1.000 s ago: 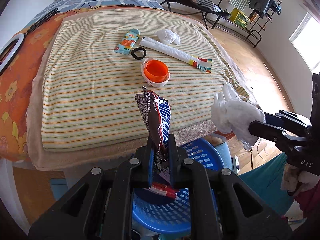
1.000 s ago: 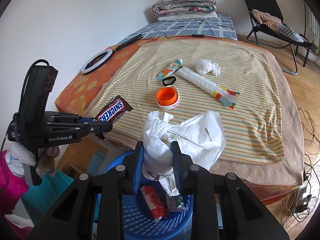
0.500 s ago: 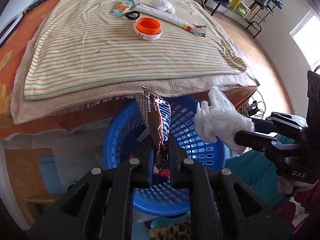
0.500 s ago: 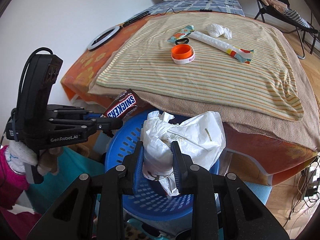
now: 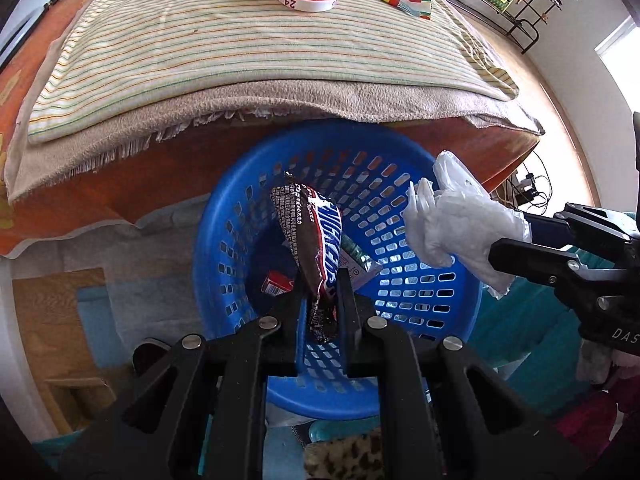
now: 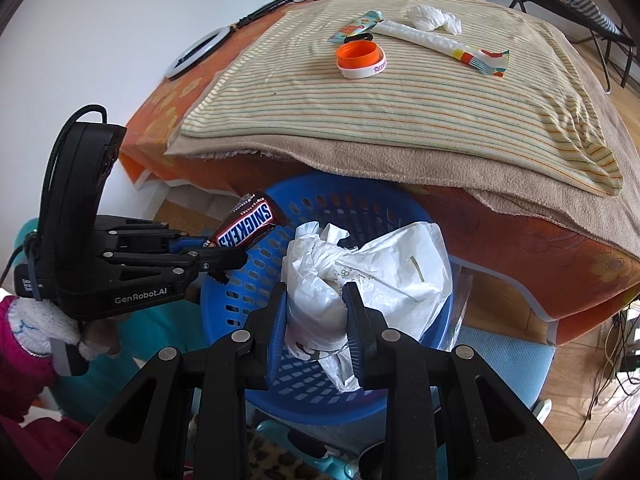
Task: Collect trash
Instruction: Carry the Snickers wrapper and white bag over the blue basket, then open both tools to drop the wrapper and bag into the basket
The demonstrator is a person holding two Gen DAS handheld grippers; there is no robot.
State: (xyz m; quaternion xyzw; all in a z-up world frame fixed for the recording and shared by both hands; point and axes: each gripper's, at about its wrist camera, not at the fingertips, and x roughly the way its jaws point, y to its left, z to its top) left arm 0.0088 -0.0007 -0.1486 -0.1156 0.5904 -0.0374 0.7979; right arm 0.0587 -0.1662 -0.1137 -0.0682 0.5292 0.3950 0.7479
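Striped bedding (image 5: 248, 40) fills the upper part of both views, draped over a tan blanket whose edge overhangs a blue perforated basket (image 5: 224, 240) in the centre of the frame. On the bedding, toward the top, lie an orange lid in a white ring (image 6: 360, 58), a long white wrapper (image 6: 440, 46) and a crumpled white tissue (image 6: 432, 18).

Low in the centre of the left wrist view, the left gripper (image 5: 322, 304) is clamped on a brown Snickers wrapper (image 5: 316, 236), glossy and creased, which sticks up from the pinch above the basket's opening. Low in the centre of the right wrist view, the right gripper (image 6: 316, 308) is pinched on a crumpled white plastic bag (image 6: 384, 272), translucent and puffy, bulging above and to the right of the fingers, also over the basket. A red packet (image 5: 276, 282) lies on the basket's floor.
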